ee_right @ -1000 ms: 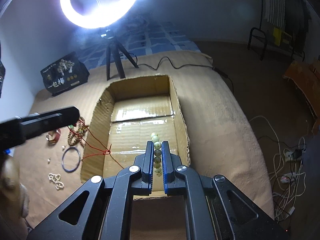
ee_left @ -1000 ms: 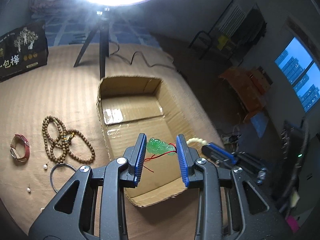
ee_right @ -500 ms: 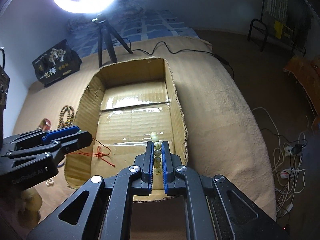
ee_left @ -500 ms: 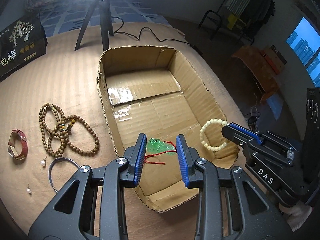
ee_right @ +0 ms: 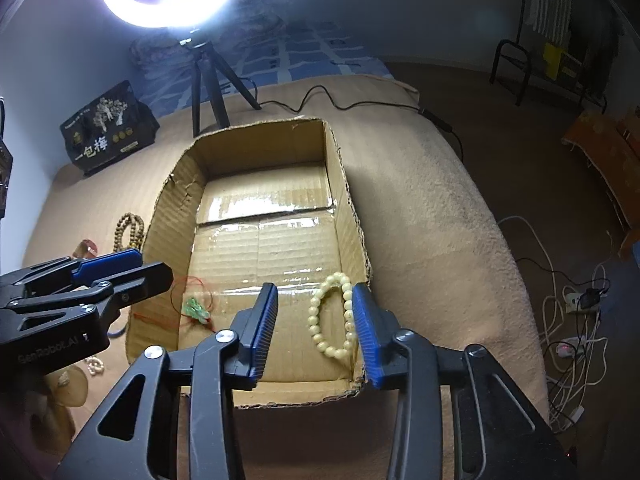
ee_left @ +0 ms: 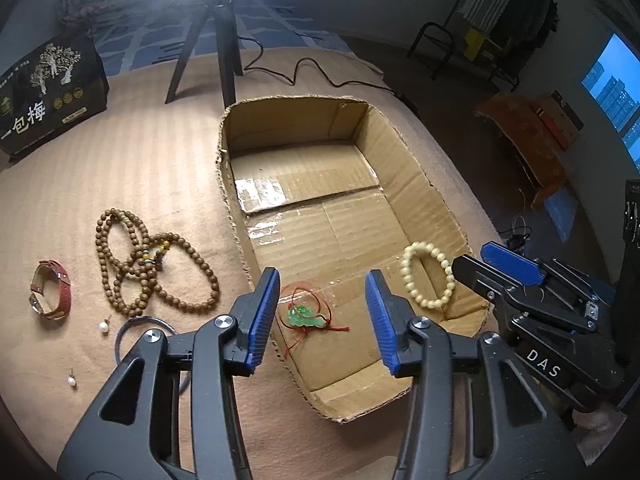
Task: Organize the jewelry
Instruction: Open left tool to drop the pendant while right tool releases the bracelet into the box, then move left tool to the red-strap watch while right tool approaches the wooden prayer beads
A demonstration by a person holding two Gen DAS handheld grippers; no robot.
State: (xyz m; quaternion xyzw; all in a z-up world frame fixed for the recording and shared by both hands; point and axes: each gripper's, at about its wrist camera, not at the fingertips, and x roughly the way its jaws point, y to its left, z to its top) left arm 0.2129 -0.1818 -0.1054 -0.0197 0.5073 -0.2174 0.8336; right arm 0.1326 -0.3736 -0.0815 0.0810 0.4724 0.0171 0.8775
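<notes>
Two grippers released over the box

Both jaw pairs spread wide, gripping nothing. Left gripper [ee_left: 322, 316] hovers above the green pendant [ee_left: 306, 317] on its red cord, lying on the floor of the cardboard box [ee_left: 416, 184], near-left corner. Right gripper [ee_right: 314, 326] hovers above the cream bead bracelet [ee_right: 334, 316], lying by the box's near-right wall. Left of the box on the bedspread: brown bead necklace [ee_left: 148, 260], red watch [ee_left: 52, 292], bangle [ee_left: 140, 328], two pearl earrings [ee_left: 104, 327].
</notes>
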